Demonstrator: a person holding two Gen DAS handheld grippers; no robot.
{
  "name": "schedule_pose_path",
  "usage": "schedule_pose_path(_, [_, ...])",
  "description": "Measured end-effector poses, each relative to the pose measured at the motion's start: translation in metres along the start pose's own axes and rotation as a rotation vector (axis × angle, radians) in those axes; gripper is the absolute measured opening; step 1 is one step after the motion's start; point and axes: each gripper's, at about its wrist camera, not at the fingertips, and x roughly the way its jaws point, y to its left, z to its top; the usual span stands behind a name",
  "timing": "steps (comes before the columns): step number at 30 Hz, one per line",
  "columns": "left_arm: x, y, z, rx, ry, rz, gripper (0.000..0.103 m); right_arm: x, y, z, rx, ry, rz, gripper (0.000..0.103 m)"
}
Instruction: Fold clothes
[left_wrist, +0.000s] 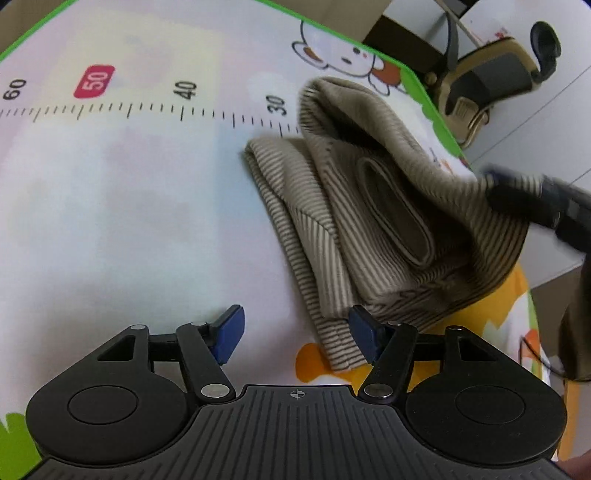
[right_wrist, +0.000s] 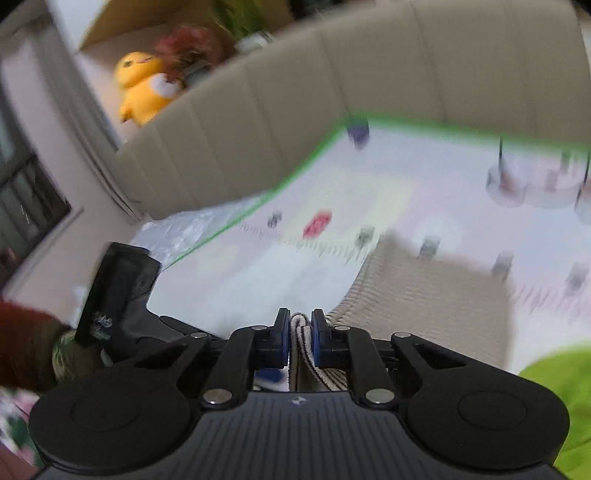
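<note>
The right claw (right_wrist: 299, 341) pinches a fold of beige striped ribbed cloth (right_wrist: 424, 295), which spreads over the blurred, green-edged white play mat (right_wrist: 295, 266) beside a beige padded wall (right_wrist: 295, 110).

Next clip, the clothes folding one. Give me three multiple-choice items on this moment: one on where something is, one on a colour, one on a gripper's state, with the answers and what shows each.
1. Where does the striped garment lie on the mat?
A. near the printed 30 mark
B. over the red 50 mark
C. beyond the 60 mark

2. What colour is the mat's border?
A. blue
B. green
C. red

3. How does the right gripper stand?
A. wide open over bare mat
B. shut on a fold of the garment
C. out of view

Answers:
1. A: in the left wrist view the cloth sits by the 30 on the ruler print, well clear of the 50.
2. B: a green line runs along the mat's edge in both views.
3. B: in the right wrist view striped cloth is pinched between the blue pads, while the left gripper is open.
</note>
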Motion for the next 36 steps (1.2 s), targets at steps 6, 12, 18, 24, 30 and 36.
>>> schedule_pose_path(6, [-0.008, 0.013, 0.0, -0.032, -0.018, 0.022, 0.068, 0.056, -0.001, -0.041, -0.022, 0.155, 0.018, 0.011])
schedule_pose_path(12, [-0.023, 0.02, 0.013, -0.068, -0.088, -0.008, 0.073, 0.074, 0.026, -0.049, -0.198, 0.184, -0.002, 0.011])
schedule_pose_path(18, [-0.017, -0.026, 0.041, 0.072, -0.13, -0.025, 0.075, 0.09, 0.053, -0.062, -0.378, 0.209, -0.031, 0.011])
schedule_pose_path(24, [0.018, -0.046, 0.048, 0.203, -0.079, 0.061, 0.066, 0.056, 0.074, -0.073, -0.575, 0.17, 0.022, 0.037])
schedule_pose_path(30, [0.021, -0.04, 0.047, 0.196, -0.066, 0.058, 0.067, -0.005, 0.034, -0.059, -0.502, 0.144, 0.079, 0.064])
schedule_pose_path(36, [0.022, -0.037, 0.048, 0.184, -0.062, 0.053, 0.07, -0.047, -0.061, -0.008, 0.006, 0.004, -0.002, 0.07])
